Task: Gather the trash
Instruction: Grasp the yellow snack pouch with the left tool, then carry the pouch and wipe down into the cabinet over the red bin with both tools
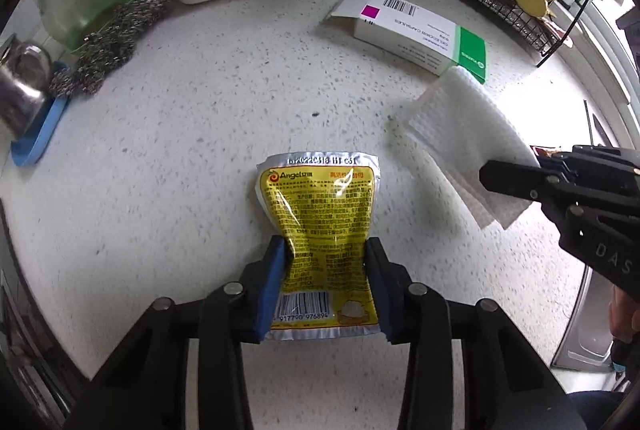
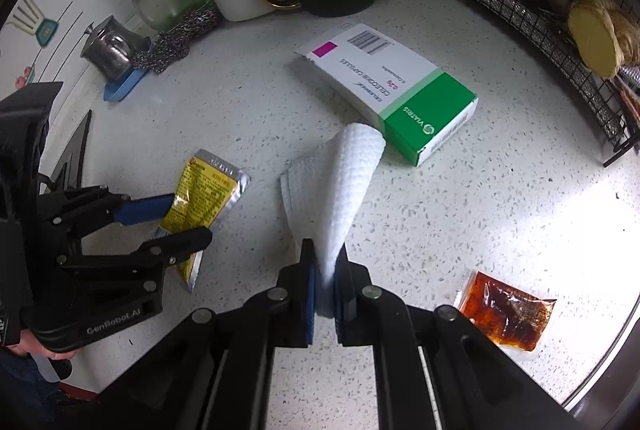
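**Both pieces gripped, lift and carry to be handled with care**

While the yellow yeast sachet (image 1: 320, 230) is pinched between the blue pads of the left gripper (image 1: 326, 250), its far, silver-sealed end hangs free over the speckled countertop (image 1: 180, 149), near the middle of the left wrist view. The right gripper (image 2: 326, 262) is clamped on the near edge of a folded white paper towel (image 2: 340, 181), whose far end curls upward just beside the green-and-white capsule box (image 2: 392, 85).

A good carry is judged to depend on two things. The sachet is held only by its side edges, near the barcode end, and its foil looks buckled between the pads; the squeeze is best kept steady so that the slick film is not let slip. The towel is soft and limp, so it is best raised clear of the counter before being swung aside, lest its free end be dragged against the box.

Two further pieces are left for later: the capsule box, lying far and to the right, and a red-brown sauce packet (image 2: 504, 310), seen near and to the right in the right wrist view. No bin is shown in either view, so the drop-off place cannot be told.
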`<state>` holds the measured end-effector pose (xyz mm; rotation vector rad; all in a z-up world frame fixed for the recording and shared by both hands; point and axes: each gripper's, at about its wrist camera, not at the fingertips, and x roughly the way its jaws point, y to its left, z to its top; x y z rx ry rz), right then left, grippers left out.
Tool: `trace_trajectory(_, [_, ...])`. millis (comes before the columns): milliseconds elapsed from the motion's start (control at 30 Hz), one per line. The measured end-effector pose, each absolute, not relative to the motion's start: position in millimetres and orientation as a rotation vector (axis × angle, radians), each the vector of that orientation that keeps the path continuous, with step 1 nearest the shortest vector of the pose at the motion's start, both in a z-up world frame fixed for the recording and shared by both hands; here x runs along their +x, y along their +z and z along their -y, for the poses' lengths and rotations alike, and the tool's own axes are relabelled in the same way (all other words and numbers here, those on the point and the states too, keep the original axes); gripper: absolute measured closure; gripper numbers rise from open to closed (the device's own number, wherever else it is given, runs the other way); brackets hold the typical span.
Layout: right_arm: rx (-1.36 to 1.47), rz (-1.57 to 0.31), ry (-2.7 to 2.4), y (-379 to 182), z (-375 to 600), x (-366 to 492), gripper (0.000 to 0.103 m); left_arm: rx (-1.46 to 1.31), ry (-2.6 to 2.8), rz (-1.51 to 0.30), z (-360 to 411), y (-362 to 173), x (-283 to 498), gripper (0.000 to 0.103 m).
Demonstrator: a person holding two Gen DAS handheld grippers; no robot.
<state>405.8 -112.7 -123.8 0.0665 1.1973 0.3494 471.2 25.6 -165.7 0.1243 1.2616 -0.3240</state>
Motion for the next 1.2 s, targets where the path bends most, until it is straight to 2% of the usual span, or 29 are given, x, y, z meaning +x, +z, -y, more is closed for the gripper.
trace_trajectory(567, [0.001,-1.021,0.473,-63,108,310,0.097,0.019,-0.199,-1.066,-86,-68,330,0.066])
trace_trajectory(800, [-0.058,-0.972,0.573,-51,93,263,0.097,-0.035,-0.099,-1.048,-95,-63,260,0.066])
trace_trajectory(1200, [-0.12,-1.007,0.691,-64,66,193,0.097,-0.096,-0.036,-1.071,-113,-70,167,0.066])
